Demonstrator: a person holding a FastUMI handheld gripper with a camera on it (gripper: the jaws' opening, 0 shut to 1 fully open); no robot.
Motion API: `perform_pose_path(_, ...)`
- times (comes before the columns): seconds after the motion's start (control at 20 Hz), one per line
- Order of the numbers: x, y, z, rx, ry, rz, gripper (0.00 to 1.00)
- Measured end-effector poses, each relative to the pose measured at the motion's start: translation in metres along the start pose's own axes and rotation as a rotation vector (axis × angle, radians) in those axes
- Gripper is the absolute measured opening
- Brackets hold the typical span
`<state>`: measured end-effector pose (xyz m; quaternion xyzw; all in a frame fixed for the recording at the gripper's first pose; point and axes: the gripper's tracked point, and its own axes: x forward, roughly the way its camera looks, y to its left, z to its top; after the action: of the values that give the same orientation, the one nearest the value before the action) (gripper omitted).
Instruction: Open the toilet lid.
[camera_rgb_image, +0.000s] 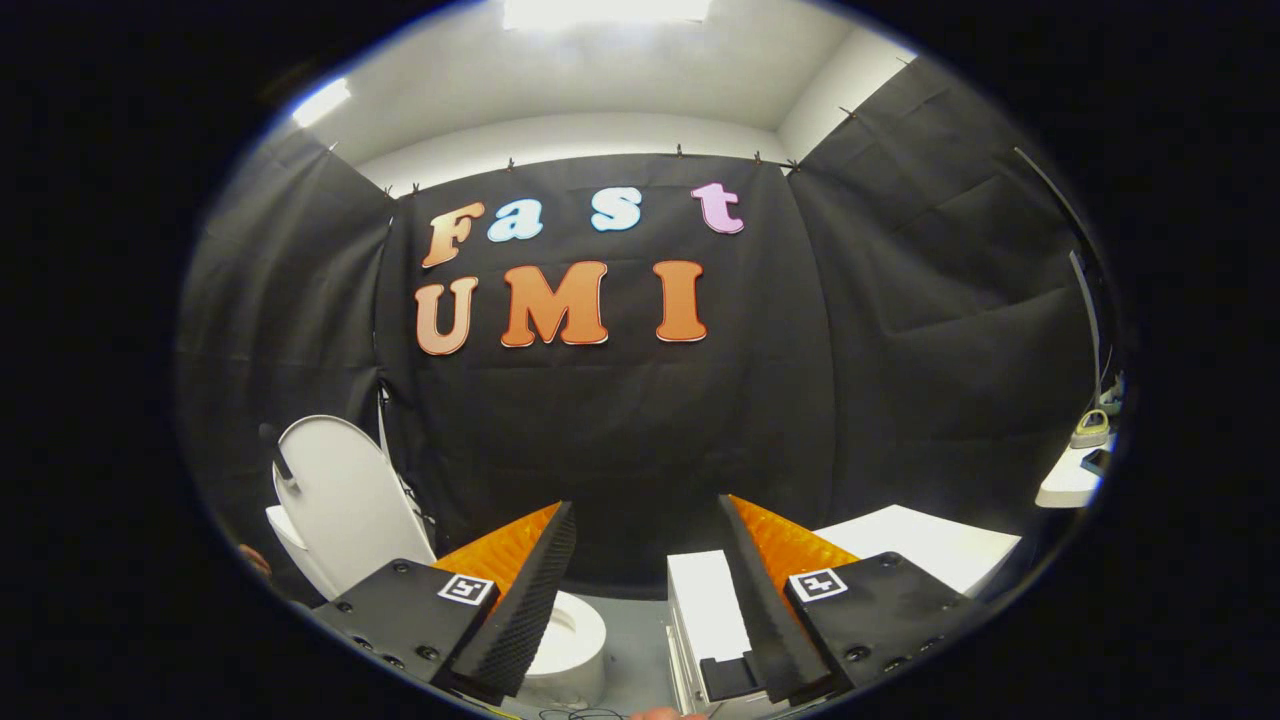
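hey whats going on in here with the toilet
A person is holding a handheld gripper in a black-cloth booth, working on a white toilet. The toilet lid stands raised, leaning back toward the cloth wall, and the toilet seat below it is exposed. The gripper is open and grips nothing; the toilet sits off to its left side, partly behind the left finger. A white cabinet stands just ahead, by the right finger.

Two bright ceiling lights (605, 10) glare white above the dark cloth wall (620, 420), which swallows most light. Fisheye distortion bends that wall's edges; focus stays sharp throughout.
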<state>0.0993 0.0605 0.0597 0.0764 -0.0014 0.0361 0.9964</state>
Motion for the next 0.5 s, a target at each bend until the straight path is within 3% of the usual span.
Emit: perform_pose_path(0.5,0.0022,0.0095,-0.0058,-0.004,0.011,0.01,0.92)
